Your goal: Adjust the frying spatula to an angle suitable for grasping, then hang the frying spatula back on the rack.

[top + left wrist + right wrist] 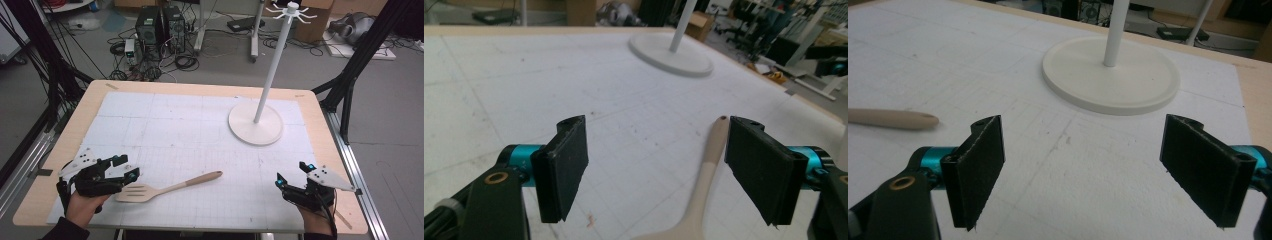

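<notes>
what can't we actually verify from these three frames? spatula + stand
- Wooden spatula head: in the left gripper view the bottom edge cuts it off; the right jaw pad overlaps the handle.
- Spatula in the right gripper view: just the handle tip, the rest is past the left edge.
- Stand hooks: too small in the high view to tell their shape; both gripper views cut the pole at the top edge.
- Left gripper to spatula contact: unclear in the high view.

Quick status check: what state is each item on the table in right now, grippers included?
Wooden spatula: lying flat on the mat, not gripped.
White hook stand: upright, hooks empty.
Left gripper: open, by the spatula head.
Right gripper: open, nothing between its jaws.
</notes>
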{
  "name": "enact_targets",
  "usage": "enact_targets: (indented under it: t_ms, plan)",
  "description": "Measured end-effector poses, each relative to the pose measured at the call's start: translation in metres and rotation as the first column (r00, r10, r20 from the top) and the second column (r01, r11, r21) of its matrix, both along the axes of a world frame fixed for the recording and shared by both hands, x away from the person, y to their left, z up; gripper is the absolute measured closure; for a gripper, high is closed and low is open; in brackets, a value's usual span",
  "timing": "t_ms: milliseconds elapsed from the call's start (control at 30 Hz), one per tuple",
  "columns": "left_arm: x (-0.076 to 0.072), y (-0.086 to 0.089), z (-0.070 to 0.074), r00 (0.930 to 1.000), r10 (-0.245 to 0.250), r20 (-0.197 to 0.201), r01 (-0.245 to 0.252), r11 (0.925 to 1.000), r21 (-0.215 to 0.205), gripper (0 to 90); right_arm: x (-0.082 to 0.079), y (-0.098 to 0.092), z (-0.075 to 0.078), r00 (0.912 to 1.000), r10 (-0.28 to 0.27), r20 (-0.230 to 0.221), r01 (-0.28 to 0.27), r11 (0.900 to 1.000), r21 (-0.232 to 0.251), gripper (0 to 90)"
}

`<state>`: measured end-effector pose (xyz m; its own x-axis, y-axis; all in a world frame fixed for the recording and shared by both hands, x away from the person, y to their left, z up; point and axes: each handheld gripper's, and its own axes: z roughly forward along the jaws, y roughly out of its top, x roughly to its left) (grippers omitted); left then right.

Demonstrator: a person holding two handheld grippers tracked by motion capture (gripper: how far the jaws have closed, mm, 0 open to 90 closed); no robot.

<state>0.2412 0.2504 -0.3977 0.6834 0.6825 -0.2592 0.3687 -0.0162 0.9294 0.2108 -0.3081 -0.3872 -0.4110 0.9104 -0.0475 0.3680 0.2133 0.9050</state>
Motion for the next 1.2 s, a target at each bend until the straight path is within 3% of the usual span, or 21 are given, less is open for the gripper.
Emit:
enact_targets:
  t_ms: [200,500,667,833,933,1033,1133,1200]
  plan:
    - [0.0,0.002,0.001,0.9995,-0.001,0.031,0.001,1.0,-0.003,25.3,0.001,0.002,0.0,0.9999,-0.006,0.013,0.006,1.0,0.009,16.9]
    - [-0.002,0.002,0.001,0.9989,0.02,0.042,-0.02,0.9995,0.022,25.4,-0.001,-0.002,0.0,0.9997,-0.016,0.02,0.015,0.999,0.032,17.1]
    - [0.001,-0.001,0.002,0.9992,0.001,0.04,-0.004,0.9981,0.061,26.5,0.001,-0.002,-0.002,0.9998,-0.016,0.011,0.016,0.999,0.028,17.4]
    - [0.004,0.001,0.005,0.9995,-0.011,0.028,0.01,0.9985,0.054,27.1,0.0,0.0,-0.002,0.9998,-0.013,0.016,0.012,1.0,0.026,17.4]
    - [0.01,0.001,0.01,0.9986,-0.049,0.016,0.049,0.9978,0.046,29.3,0.0,0.0,-0.002,0.9998,-0.014,0.015,0.014,0.999,0.034,17.4]
    - [0.016,-0.005,0.016,0.9945,-0.105,0.006,0.104,0.9914,0.079,30.6,0.0,0.0,-0.001,0.9998,-0.011,0.016,0.011,0.999,0.031,17.4]
    - [0.022,-0.018,0.017,0.9884,-0.15,-0.025,0.152,0.9785,0.14,30.7,-0.001,0.002,0.0,0.9997,-0.009,0.022,0.008,0.999,0.034,17.4]
    - [0.024,-0.028,0.018,0.9816,-0.186,-0.045,0.19,0.9703,0.149,31.9,-0.002,0.003,0.002,0.9996,-0.006,0.026,0.005,0.999,0.036,17.4]
